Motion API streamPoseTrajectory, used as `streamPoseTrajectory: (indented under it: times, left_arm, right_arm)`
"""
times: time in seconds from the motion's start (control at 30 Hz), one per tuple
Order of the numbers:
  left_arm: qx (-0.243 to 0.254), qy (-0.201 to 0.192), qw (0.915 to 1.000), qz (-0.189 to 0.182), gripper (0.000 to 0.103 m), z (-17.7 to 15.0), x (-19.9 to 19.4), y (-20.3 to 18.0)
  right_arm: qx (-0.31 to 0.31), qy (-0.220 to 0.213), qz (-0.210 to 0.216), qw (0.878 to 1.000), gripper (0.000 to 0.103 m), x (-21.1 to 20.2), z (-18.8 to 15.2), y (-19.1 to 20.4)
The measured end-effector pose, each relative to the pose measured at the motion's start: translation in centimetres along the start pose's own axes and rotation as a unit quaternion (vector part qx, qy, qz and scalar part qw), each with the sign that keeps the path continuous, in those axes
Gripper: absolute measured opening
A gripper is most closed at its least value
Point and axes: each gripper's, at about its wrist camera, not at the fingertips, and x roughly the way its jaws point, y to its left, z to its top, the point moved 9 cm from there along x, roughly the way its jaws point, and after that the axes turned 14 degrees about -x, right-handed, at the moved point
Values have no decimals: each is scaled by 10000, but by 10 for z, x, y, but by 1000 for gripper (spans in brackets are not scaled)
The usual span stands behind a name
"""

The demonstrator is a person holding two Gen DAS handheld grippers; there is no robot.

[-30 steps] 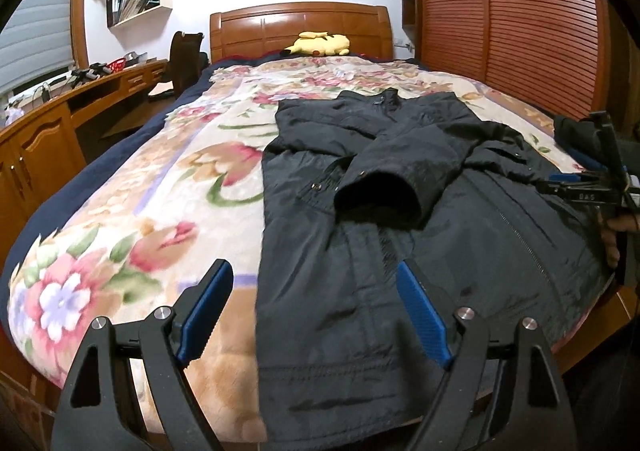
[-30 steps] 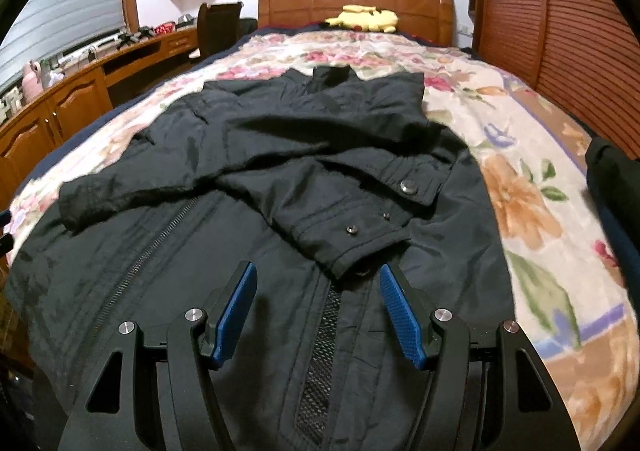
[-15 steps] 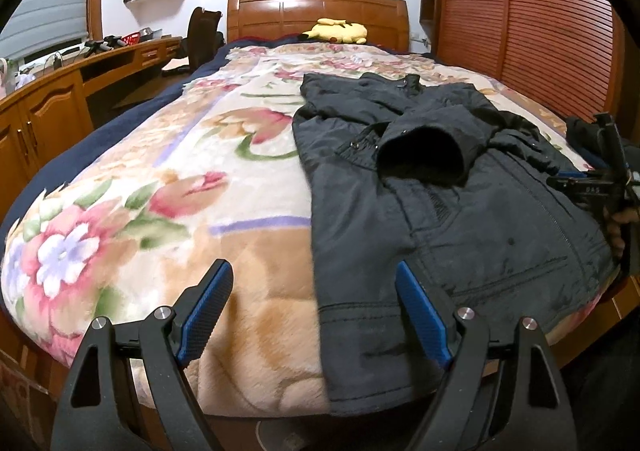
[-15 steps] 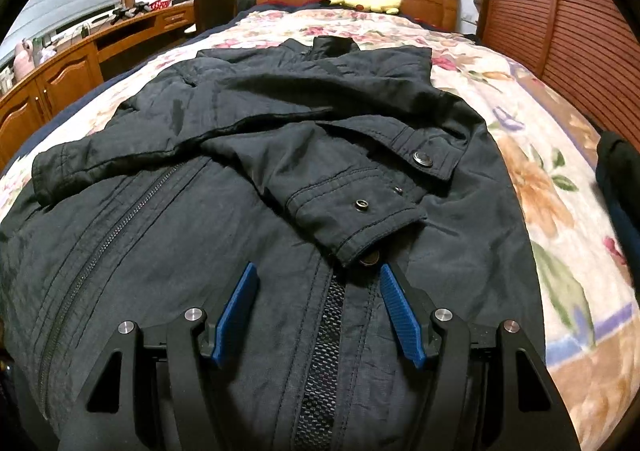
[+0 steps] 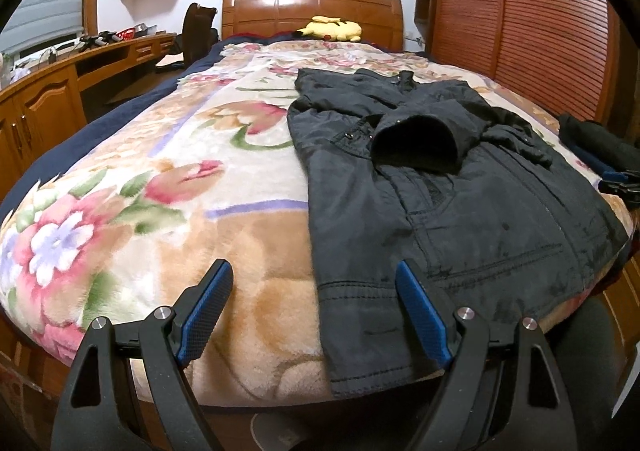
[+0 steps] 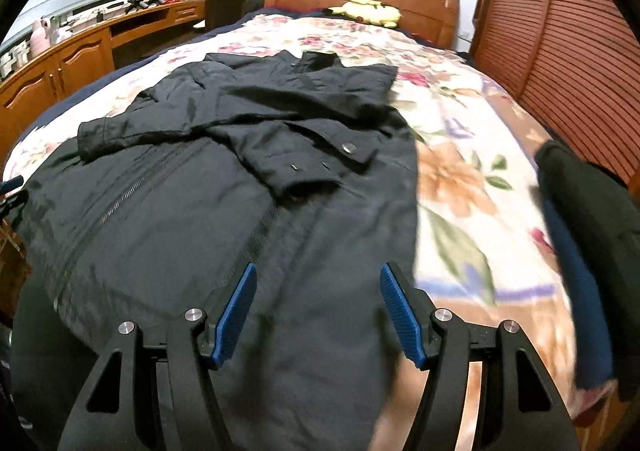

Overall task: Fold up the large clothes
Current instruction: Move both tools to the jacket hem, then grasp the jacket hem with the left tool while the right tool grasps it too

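Observation:
A large black jacket [image 5: 460, 211] lies flat on the floral bedspread [image 5: 160, 191], collar toward the headboard, both sleeves folded across its chest. My left gripper [image 5: 316, 311] hovers open over the foot of the bed, its jaws straddling the jacket's left hem corner without touching it. In the right wrist view the same jacket [image 6: 224, 179] fills the middle, zipper running diagonally. My right gripper [image 6: 318, 307] is open above the jacket's lower right part, nothing between its blue pads. The right gripper's tip [image 5: 618, 181] shows at the right edge of the left wrist view.
A yellow plush toy [image 5: 332, 29] rests by the wooden headboard [image 5: 312, 7]. A dark folded garment [image 6: 592, 211] lies on the bed's right side. A wooden desk [image 5: 80, 67] and chair [image 5: 198, 31] stand left; a slatted wardrobe [image 5: 520, 31] stands right.
The left gripper has shifted left and dropped toward the bed's foot, so the jacket's hem corner now sits between its jaws. The right gripper has pulled back and rightward from the folded sleeve cuff.

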Motion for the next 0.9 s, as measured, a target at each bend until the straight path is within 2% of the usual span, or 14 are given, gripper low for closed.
streamPoseTrajectory:
  times: [0.13, 0.23, 0.33, 0.5, 0.63, 0.8, 0.87, 0.9]
  left_arm:
    - [68, 115, 9996, -245, 84, -6, -3, -7]
    - [261, 168, 9992, -270, 75, -11, -5, -13]
    - [365, 230, 9986, -302, 74, -17, -7, -14]
    - [323, 271, 9984, -385, 74, -23, -8, -11]
    - [291, 299, 9981, -450, 70, -23, -9, -11]
    - [194, 426, 9974, -546, 68, -25, -9, -12]
    - [191, 454, 9970, -603, 59, -26, -10, -14]
    - [194, 487, 9963, -681, 49, -27, -12, -16]
  right_arm:
    - [79, 117, -18, 9999, 66, -1, -18, -1]
    - [52, 237, -61, 9997, 66, 2, -31, 2]
    - [-32, 346, -67, 9994, 66, 1, -44, 3]
    - [188, 269, 185, 9993, 66, -6, -53, 3]
    - [222, 226, 463, 9984, 66, -7, -61, 11]
    - [151, 123, 504, 9985, 61, -4, -64, 10]
    - [161, 84, 533, 9984, 56, -6, -64, 11]
    - [159, 64, 526, 9985, 51, -5, -63, 11]
